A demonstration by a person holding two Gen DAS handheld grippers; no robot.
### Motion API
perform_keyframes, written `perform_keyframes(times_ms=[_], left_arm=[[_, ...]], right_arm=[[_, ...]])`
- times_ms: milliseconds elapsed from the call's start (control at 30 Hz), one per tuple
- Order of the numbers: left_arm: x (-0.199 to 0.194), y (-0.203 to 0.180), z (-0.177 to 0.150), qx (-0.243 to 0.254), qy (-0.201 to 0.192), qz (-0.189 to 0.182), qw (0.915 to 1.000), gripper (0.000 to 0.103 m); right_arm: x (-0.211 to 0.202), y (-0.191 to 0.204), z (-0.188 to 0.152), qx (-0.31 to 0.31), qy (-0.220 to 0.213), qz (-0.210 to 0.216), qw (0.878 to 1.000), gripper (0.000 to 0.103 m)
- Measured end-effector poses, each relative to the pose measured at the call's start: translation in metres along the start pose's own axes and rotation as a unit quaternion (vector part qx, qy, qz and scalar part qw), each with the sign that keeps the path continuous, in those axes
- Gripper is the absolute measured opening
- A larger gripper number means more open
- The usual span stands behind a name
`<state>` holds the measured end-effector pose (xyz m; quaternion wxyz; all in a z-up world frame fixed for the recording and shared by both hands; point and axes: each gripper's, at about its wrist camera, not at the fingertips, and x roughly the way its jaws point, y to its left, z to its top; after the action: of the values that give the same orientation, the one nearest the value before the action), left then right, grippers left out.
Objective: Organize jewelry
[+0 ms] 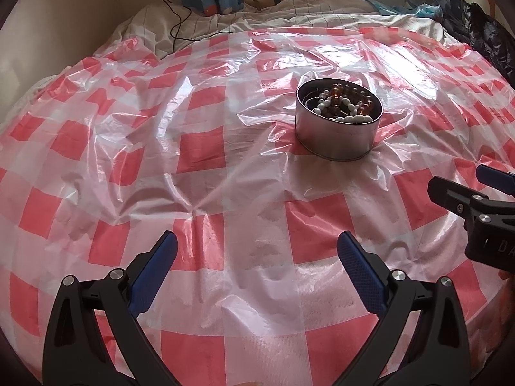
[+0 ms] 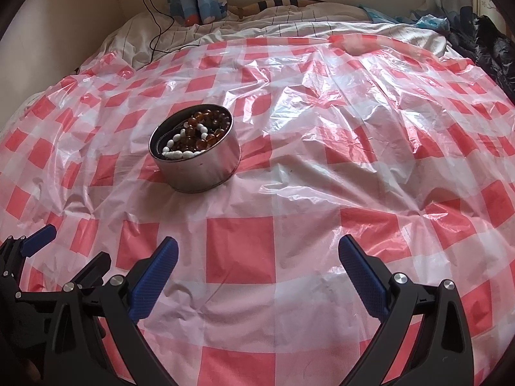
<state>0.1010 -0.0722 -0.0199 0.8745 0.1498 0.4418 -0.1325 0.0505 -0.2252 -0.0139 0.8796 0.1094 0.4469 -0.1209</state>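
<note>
Currently left hand-held gripper [image 1: 257, 244] hovers over red-checked plastic sheet [image 1: 206, 148] on bed, jaws spread wide, nothing between them. Right hand-held gripper [image 2: 258, 250] same: jaws wide apart, empty. Round metal tin [image 2: 195, 152] sits on sheet ahead of both, well apart. Inside tin: white bead string [image 2: 180, 152] and amber beads [image 2: 206, 128], tangled together.

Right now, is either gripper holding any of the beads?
No: the left gripper and right gripper both hang open and empty, and the beads lie in the metal tin.
</note>
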Motion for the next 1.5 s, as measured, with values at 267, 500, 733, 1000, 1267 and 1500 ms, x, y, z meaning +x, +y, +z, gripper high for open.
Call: perform_keyframes(times_ms=[267,500,733,1000,1267,1500], left_arm=[[0.0043,0.0002,0.0017,-0.002,0.000,-0.002,1.0000,0.095],[0.0059,0.0005,0.0044,-0.006,-0.001,-0.005,1.0000,0.095],[0.0054,-0.0009,0.0040,-0.004,0.000,-0.003,1.0000,0.095],[0.0037,0.0005,0.0037,-0.011,0.001,-0.009,0.9999,0.095],[0.0021,0.0004,0.0021,-0.011,0.002,-0.010,0.9999,0.095],[0.0004,0.0017,0.0015,-0.014,0.002,-0.010,0.9999,0.095]], right_arm=[[0.0050,0.0006,0.0017,-0.003,0.003,-0.001,1.000,0.095],[0.0068,0.0015,0.0022,-0.003,0.003,-0.001,1.000,0.096],[0.0070,0.0013,0.0025,-0.004,0.003,0.000,1.000,0.096],[0.0074,0.0018,0.0027,-0.005,0.004,0.000,1.000,0.096],[0.0077,0.0030,0.0014,-0.005,0.004,0.000,1.000,0.096],[0.0086,0.0074,-0.0006,-0.007,0.006,0.000,1.000,0.095]])
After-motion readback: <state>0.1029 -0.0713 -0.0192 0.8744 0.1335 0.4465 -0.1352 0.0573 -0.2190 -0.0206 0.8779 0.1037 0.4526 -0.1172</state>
